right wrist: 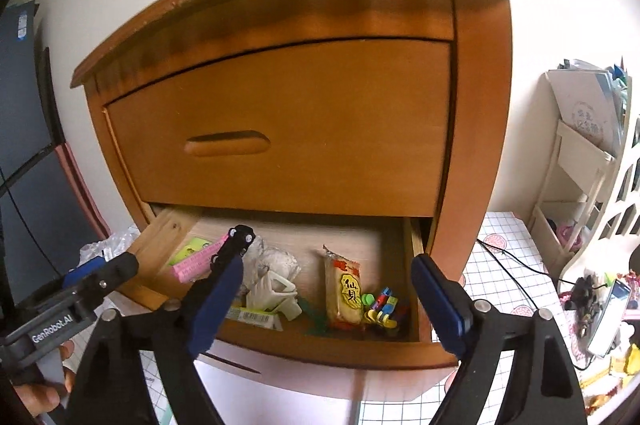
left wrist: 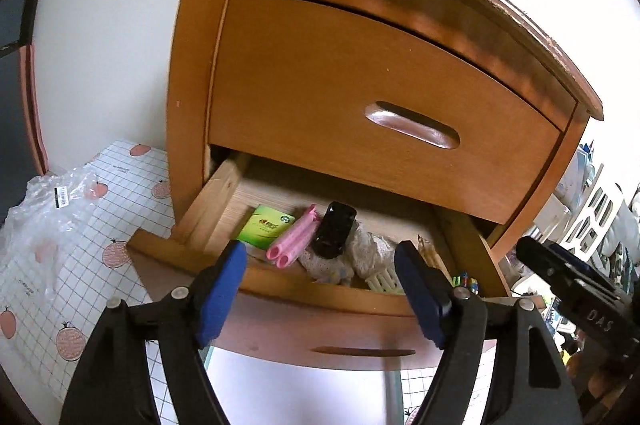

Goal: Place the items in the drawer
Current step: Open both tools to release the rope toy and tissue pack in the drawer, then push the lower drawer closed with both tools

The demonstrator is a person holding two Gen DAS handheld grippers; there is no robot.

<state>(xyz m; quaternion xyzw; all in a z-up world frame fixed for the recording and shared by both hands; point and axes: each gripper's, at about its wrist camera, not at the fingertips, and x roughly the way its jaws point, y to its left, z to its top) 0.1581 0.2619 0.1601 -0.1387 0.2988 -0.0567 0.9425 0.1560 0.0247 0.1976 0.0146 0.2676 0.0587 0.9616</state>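
Observation:
The wooden nightstand's lower drawer (left wrist: 288,283) (right wrist: 320,347) stands pulled out; the upper drawer (left wrist: 380,105) is closed. Inside lie a green packet (left wrist: 266,225), a pink roll (left wrist: 294,241) (right wrist: 196,261), a glossy black object (left wrist: 334,229) (right wrist: 237,240), white lace cloth (right wrist: 274,261), a white plastic piece (right wrist: 276,295), a snack packet (right wrist: 344,289) and coloured clips (right wrist: 382,307). My left gripper (left wrist: 320,289) (right wrist: 120,263) is open and empty at the drawer's front lip. My right gripper (right wrist: 328,305) (left wrist: 560,273) is open and empty just before the drawer front.
A crumpled plastic bag (left wrist: 52,209) lies on the checked strawberry mat (left wrist: 120,185) left of the nightstand. On the right stand a white rack (right wrist: 580,165), a black cable (right wrist: 516,265) and a cluttered stand with a phone (right wrist: 608,317). A hand (right wrist: 44,389) holds the left gripper.

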